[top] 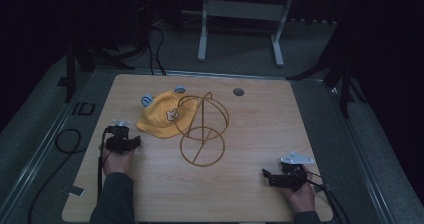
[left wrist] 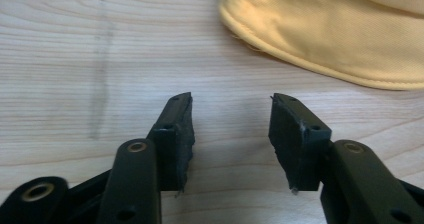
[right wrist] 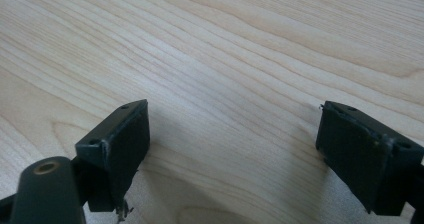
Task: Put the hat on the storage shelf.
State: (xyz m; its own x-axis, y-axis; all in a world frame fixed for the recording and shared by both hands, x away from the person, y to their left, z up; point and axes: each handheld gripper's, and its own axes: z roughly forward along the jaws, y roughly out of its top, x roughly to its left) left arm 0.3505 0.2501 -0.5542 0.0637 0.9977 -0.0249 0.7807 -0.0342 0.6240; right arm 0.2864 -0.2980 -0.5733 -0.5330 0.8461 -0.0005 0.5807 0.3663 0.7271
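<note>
While both hands rest on the wooden table (top: pixel 250 194), the right gripper (top: pixel 267 176) sits nearest, well apart from the wire hat stand (top: pixel 202 129) and to its right, jaws spread wide over bare wood. Farther on, the left gripper (top: pixel 134 143) lies left of the stand, jaws parted and empty, near the brim of the yellow cap (top: pixel 162 115). That cap lies against the stand's far-left side, touching the wire.

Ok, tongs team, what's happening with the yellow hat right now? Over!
Left tongs open, just short of the yellow hat. Right tongs open over bare table. Hat flat, untouched. Wire stand right beside it.
</note>
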